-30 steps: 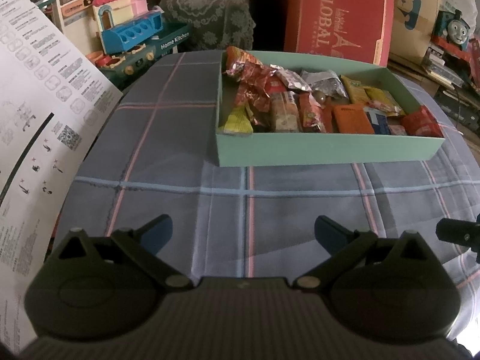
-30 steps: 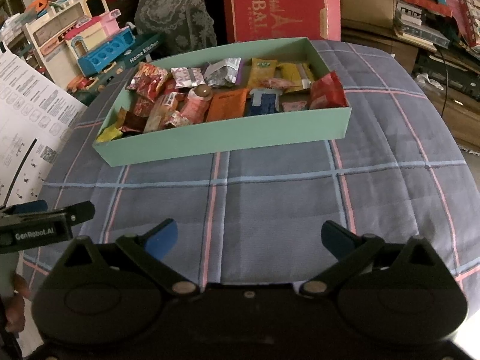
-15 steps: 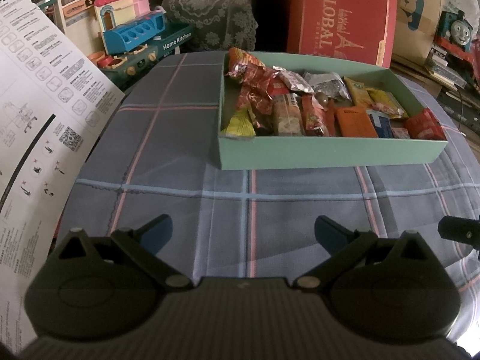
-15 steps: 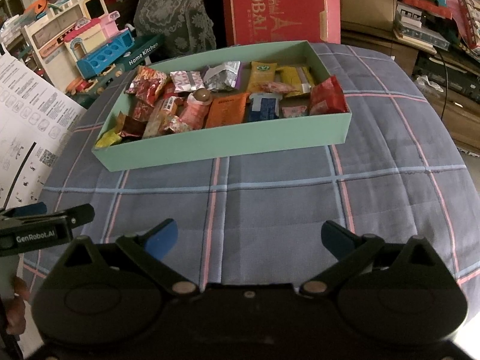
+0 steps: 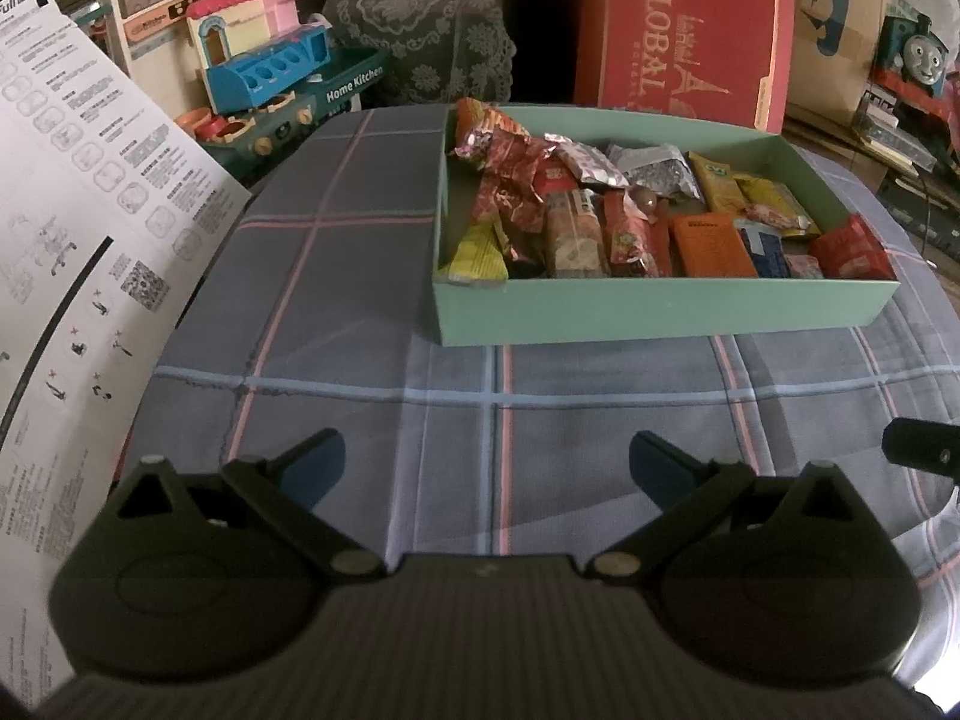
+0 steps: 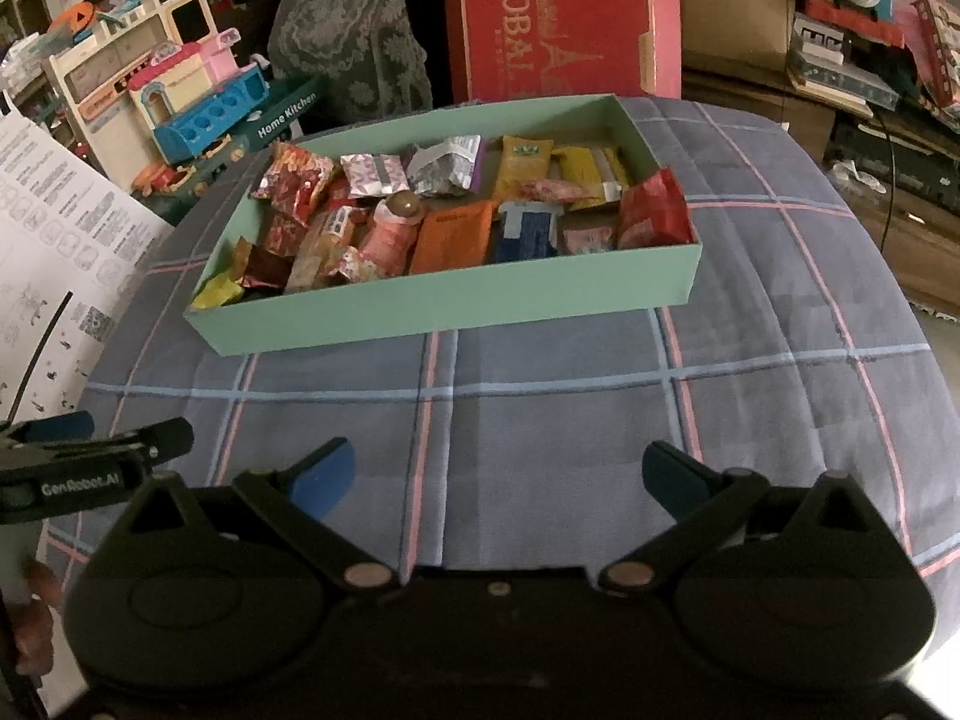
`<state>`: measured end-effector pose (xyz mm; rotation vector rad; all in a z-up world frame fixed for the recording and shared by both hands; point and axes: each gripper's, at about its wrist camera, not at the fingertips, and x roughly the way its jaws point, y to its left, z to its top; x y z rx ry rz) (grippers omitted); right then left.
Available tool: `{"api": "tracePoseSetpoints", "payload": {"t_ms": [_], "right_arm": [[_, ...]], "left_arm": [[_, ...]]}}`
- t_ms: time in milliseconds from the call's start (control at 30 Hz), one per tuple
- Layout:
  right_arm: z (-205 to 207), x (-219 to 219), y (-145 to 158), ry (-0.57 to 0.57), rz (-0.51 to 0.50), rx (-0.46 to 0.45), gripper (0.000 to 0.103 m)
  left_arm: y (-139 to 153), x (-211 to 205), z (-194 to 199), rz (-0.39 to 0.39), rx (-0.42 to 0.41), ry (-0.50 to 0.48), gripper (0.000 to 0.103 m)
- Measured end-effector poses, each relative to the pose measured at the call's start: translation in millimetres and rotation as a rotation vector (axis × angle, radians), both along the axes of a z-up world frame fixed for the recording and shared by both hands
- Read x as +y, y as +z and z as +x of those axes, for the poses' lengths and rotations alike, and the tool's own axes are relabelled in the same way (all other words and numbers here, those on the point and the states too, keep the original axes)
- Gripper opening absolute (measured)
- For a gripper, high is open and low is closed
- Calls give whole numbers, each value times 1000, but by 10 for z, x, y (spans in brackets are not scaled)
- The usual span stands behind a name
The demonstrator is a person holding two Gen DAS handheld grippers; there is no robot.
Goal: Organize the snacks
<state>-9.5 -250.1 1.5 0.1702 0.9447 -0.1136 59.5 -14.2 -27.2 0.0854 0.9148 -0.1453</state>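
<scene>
Two grippers over plaid cloth [image 5: 360, 276], both spread wide, nothing between the fingers. Left gripper [image 5: 487, 459] and right gripper [image 6: 498, 471] sit well short of the green box [image 6: 456, 306]. Snacks [image 6: 456, 210] all lie inside the box, packed edge to edge: orange packet [image 5: 711, 245] mid-row, red packet [image 6: 654, 213] at right end. Red carton [image 5: 678, 30] stands behind the box; toy kitchen [image 6: 198, 114] off left

Snacks [image 6: 450, 228] in box [image 6: 456, 306] on tablecloth [image 6: 540, 408]
</scene>
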Motion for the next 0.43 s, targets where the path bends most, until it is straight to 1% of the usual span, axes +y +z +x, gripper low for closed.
{"api": "tracePoseSetpoints", "payload": {"t_ms": [433], "right_arm": [[43, 23, 20, 6, -9, 5, 103]], "left_arm": [[9, -34, 33, 13, 4, -7, 103]]}}
